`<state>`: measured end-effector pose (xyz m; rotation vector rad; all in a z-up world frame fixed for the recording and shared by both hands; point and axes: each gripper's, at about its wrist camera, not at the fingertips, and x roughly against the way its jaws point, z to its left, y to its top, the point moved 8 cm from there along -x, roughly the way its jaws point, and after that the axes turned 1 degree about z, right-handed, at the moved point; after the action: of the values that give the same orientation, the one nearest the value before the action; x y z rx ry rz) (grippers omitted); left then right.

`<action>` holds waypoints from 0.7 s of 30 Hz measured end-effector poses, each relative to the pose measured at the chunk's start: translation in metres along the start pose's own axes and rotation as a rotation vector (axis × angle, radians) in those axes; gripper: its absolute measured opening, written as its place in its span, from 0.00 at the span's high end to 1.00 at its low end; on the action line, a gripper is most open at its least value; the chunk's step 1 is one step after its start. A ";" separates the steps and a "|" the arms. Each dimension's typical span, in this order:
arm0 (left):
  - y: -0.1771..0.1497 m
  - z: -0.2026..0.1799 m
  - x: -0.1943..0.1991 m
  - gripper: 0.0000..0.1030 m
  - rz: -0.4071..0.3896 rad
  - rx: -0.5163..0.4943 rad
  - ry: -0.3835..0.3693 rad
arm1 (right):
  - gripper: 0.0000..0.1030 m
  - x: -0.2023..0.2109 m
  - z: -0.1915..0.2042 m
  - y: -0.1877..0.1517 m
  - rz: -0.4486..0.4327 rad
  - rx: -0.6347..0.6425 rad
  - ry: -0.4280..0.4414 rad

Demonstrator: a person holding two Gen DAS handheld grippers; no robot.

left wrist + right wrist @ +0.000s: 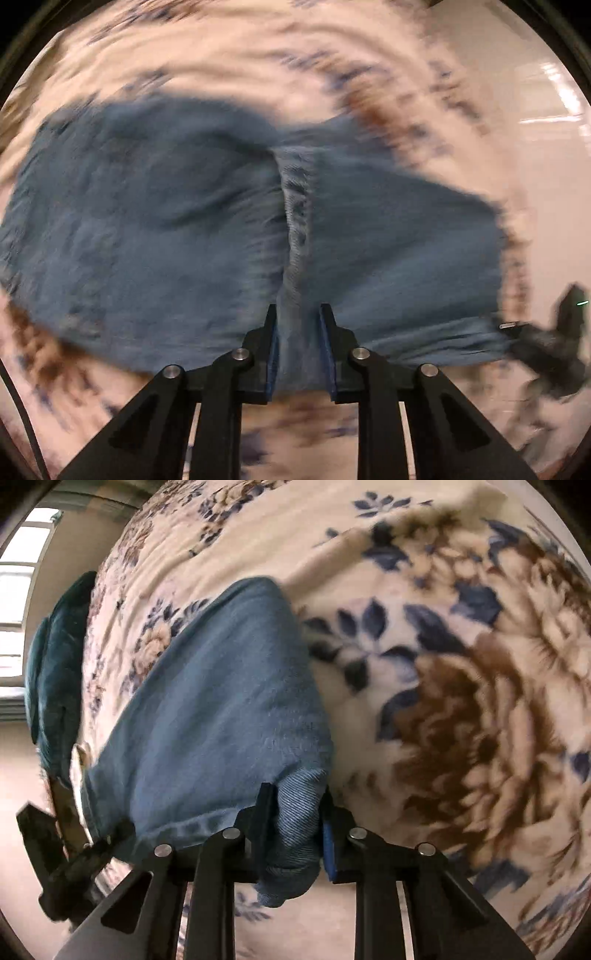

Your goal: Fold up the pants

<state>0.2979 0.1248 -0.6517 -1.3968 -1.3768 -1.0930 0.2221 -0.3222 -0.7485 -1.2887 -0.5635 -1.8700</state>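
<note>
Right hand-held gripper [297, 805]: teal cushion [55, 672] alongside.

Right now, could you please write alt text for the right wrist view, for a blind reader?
The right gripper is closed on a bunched corner of blue denim pants, which lie on a cream floral blanket. The left gripper holds the same edge at lower left.

Pants [221, 709] — matt blue denim; blanket [461, 701] — plush fleece.

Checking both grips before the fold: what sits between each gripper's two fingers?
Blue denim pants fill both gaps. The left gripper pinches a seam ridge, seen in the left wrist view; the right gripper clamps a bunched edge, seen in the right wrist view.
</note>
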 end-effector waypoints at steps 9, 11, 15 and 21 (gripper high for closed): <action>0.002 0.003 0.054 0.38 -0.095 0.051 -0.065 | 0.50 0.048 0.010 -0.002 0.019 0.100 0.079; 0.004 -0.021 0.056 0.31 -0.106 -0.029 -0.072 | 0.51 0.051 0.041 -0.006 0.034 0.295 0.066; 0.014 -0.060 0.020 0.30 -0.044 -0.078 -0.160 | 0.74 0.001 0.077 -0.016 0.150 0.645 -0.123; -0.011 -0.062 -0.026 0.30 0.116 -0.150 -0.123 | 0.99 -0.012 0.084 -0.066 0.275 0.849 -0.081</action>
<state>0.2865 0.0589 -0.6623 -1.6562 -1.3027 -1.0671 0.2195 -0.2184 -0.7222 -0.8069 -1.0219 -1.1374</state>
